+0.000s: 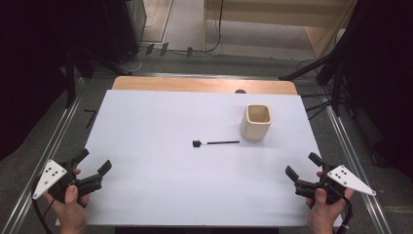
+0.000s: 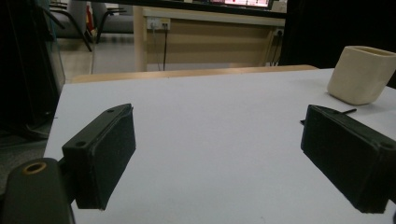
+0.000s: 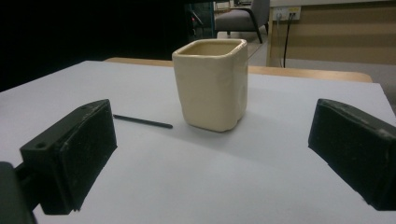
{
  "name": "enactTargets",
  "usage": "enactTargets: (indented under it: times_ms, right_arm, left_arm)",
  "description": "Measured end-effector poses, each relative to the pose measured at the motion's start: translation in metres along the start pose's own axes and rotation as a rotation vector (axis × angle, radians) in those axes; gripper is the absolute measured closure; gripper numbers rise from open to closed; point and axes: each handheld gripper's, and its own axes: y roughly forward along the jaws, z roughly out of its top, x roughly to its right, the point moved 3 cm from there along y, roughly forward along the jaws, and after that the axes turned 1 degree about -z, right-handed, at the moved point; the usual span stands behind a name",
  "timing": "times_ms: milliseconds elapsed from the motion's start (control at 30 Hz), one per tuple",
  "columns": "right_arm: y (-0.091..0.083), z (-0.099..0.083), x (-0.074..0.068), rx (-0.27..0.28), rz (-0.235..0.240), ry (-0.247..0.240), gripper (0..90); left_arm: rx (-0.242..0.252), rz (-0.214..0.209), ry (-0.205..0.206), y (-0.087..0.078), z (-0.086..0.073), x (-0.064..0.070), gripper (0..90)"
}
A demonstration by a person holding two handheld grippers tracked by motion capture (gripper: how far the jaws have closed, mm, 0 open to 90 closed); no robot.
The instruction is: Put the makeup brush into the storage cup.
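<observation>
White-topped table; on it upright cream cup, thin black tool lying just beside

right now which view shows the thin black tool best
The high view: the black tool lies whole, blocky head to the left, tip near the cream cup. The right gripper view gives just its shaft beside the cup; the left gripper view, a sliver.

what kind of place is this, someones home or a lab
Most likely a lab or recording workspace, not a home: a white-covered table ringed by dark stands and loose floor cables, a wall socket strip, and office chairs behind.
</observation>
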Motion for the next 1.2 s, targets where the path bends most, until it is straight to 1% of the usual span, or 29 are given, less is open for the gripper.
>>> enactTargets:
  times_ms: [33, 100, 167, 233, 300, 367, 400, 500, 533, 567, 667, 733, 800, 833, 867, 1033, 1067, 1100, 1167, 1200]
  right_arm:
    - [0.001, 0.0, -0.001, -0.003, 0.009, 0.012, 2.2]
    - [0.002, 0.0, -0.003, 0.001, 0.012, 0.027, 2.2]
    - [0.002, 0.001, -0.007, 0.002, 0.009, 0.02, 2.2]
    - [0.003, 0.002, -0.011, 0.0, 0.016, 0.021, 2.2]
    - [0.005, 0.005, -0.014, -0.002, 0.019, 0.011, 2.2]
    - [0.008, 0.009, -0.016, -0.003, 0.029, 0.009, 2.2]
    - [0.01, 0.011, -0.017, -0.003, 0.039, 0.007, 2.2]
    - [0.014, 0.013, -0.019, -0.009, 0.043, 0.011, 2.2]
    - [0.018, 0.015, -0.02, -0.019, 0.051, 0.009, 2.3]
    - [0.018, 0.015, -0.02, -0.019, 0.051, 0.009, 2.3]
    - [0.027, 0.019, -0.025, -0.041, 0.07, 0.01, 3.2]
    - [0.031, 0.021, -0.027, -0.047, 0.079, 0.004, 3.3]
    - [0.04, 0.026, -0.032, -0.061, 0.091, -0.012, 4.0]
    - [0.04, 0.026, -0.032, -0.061, 0.091, -0.012, 4.0]
    - [0.045, 0.03, -0.035, -0.069, 0.103, -0.015, 4.2]
    - [0.061, 0.042, -0.042, -0.072, 0.126, -0.038, 4.8]
    - [0.061, 0.042, -0.042, -0.072, 0.126, -0.038, 4.8]
    - [0.067, 0.046, -0.044, -0.075, 0.132, -0.041, 4.8]
    - [0.073, 0.049, -0.045, -0.073, 0.139, -0.048, 4.8]
    - [0.073, 0.049, -0.045, -0.073, 0.139, -0.048, 4.8]
  left_arm:
    - [0.0, 0.0, 0.0, 0.0, 0.0, 0.0, 10.5]
    - [-0.001, 0.003, -0.001, 0.0, -0.001, 0.001, 10.5]
    - [0.001, 0.0, 0.0, 0.0, 0.0, 0.003, 10.5]
    - [0.002, -0.001, 0.002, 0.0, 0.0, 0.003, 10.5]
    - [-0.002, 0.0, 0.011, 0.001, 0.0, 0.005, 10.5]
    - [0.0, -0.004, 0.006, 0.001, 0.0, 0.006, 10.5]
    - [0.014, -0.021, -0.02, 0.0, 0.001, 0.006, 10.5]
    - [0.023, -0.022, -0.025, 0.0, 0.002, 0.006, 10.5]
    - [0.02, -0.025, -0.02, 0.0, 0.002, 0.007, 10.5]
    - [0.02, -0.025, -0.02, 0.0, 0.002, 0.007, 10.5]
    - [0.021, -0.021, -0.024, -0.001, 0.002, 0.006, 10.5]
    - [0.021, -0.02, -0.024, -0.001, 0.002, 0.005, 10.5]
    - [0.017, -0.018, -0.019, -0.001, 0.002, 0.006, 10.5]
    - [0.017, -0.018, -0.019, -0.001, 0.002, 0.006, 10.5]
    - [0.016, -0.019, -0.016, 0.0, 0.002, 0.007, 10.5]
    - [0.008, -0.02, -0.005, 0.001, 0.001, 0.008, 10.5]
    - [0.007, -0.019, -0.004, 0.001, 0.001, 0.009, 10.5]
    - [0.007, -0.018, -0.002, 0.001, 0.001, 0.009, 10.5]
    - [0.009, -0.018, -0.003, 0.001, 0.001, 0.008, 10.5]
    - [0.009, -0.018, -0.003, 0.001, 0.001, 0.008, 10.5]
